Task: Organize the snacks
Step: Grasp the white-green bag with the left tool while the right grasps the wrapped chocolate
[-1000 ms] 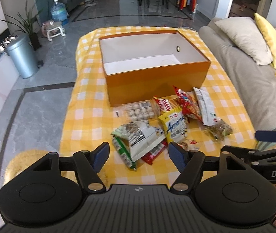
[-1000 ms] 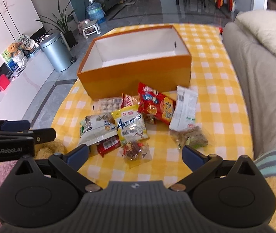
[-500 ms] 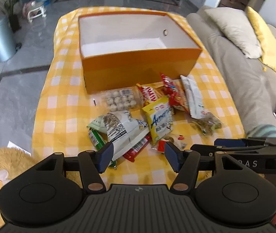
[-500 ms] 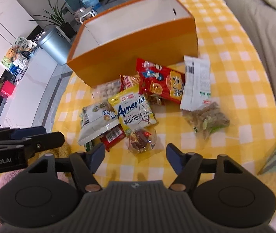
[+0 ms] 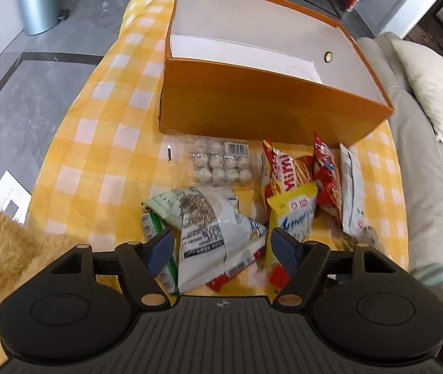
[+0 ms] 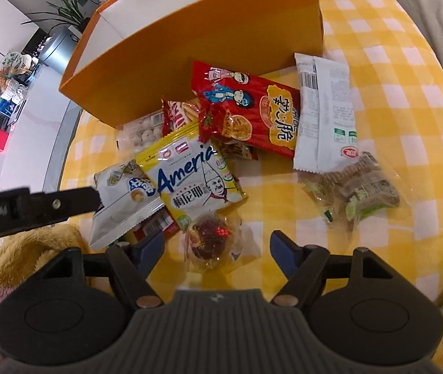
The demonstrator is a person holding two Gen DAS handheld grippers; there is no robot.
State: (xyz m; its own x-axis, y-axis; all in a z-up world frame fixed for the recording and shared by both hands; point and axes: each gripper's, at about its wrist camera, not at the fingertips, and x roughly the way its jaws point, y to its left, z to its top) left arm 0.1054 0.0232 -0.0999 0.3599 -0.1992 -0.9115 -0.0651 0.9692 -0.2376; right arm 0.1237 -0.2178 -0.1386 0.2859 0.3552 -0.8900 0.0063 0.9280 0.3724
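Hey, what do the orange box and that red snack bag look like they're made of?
The orange box looks like stiff cardboard: flat walls, crisp folded edges, a smooth matte orange outside and a plain white inside. The red snack bag looks like thin glossy plastic or foil film: it crinkles, catches light, and carries printed graphics. Which film exactly cannot be told.

Snack packets (image 6: 218, 143) lie heaped mid-frame on the tablecloth (image 6: 408, 93), just below the box (image 6: 196, 59) at top.

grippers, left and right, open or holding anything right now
left gripper: opening, holding nothing, over the white snack bag.
right gripper: opening, holding nothing, over the clear candy packet.
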